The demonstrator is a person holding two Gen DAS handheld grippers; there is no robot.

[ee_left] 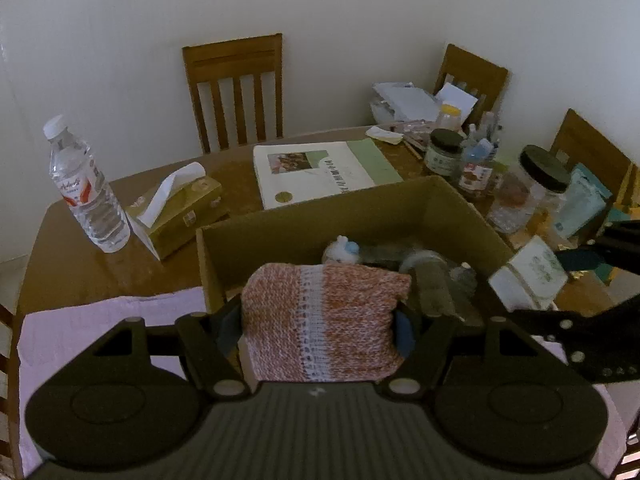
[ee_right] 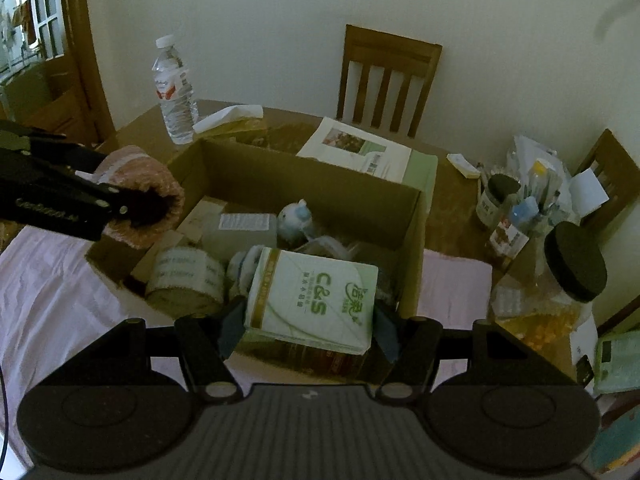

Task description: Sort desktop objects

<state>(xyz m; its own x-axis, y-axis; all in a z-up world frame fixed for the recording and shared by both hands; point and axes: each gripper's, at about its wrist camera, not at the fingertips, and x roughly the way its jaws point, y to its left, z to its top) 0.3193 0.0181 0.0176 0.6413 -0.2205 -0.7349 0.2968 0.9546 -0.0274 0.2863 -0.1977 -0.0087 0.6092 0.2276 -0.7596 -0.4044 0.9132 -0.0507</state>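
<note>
**A:** What have you got right now?

**B:** My left hand-held gripper [ee_left: 320,330] is clamped on a knitted orange-and-white piece [ee_left: 324,320], pads pressing its two sides. My right hand-held gripper [ee_right: 310,326] is clenched on a white-and-green tissue pack [ee_right: 312,296]. Both hang over the near part of the open cardboard box [ee_right: 412,216].

**A:** And the step, as you judge it?

**B:** Either lifting these out or setting them in; I can't tell which. In both cases I'd keep the squeeze even. The knit is soft and could sag out of the pads, and the pack is slick wrapping that could twist. I'd keep each clear of the box's near wall, and keep my two hand-held grippers apart, since they sit close side by side.

**A:** What's under them?

**B:** Inside the box: a tape roll [ee_right: 184,280], a small white-and-blue toy [ee_right: 296,218] and a flat grey packet [ee_right: 244,228].

**A:** The surface?

**B:** A pink cloth [ee_left: 120,320] covers the near edge of the brown desk [ee_left: 72,256], with the box standing partly on it. Further off are a water bottle [ee_left: 86,188], a tissue box [ee_left: 188,208] and a booklet [ee_left: 320,172]. Black-lidded jars [ee_left: 536,184] and clutter crowd the right.

**A:** And the room?

**B:** Wooden chairs [ee_left: 236,88] against a plain pale wall, with a doorway [ee_right: 80,40] at far left.
</note>
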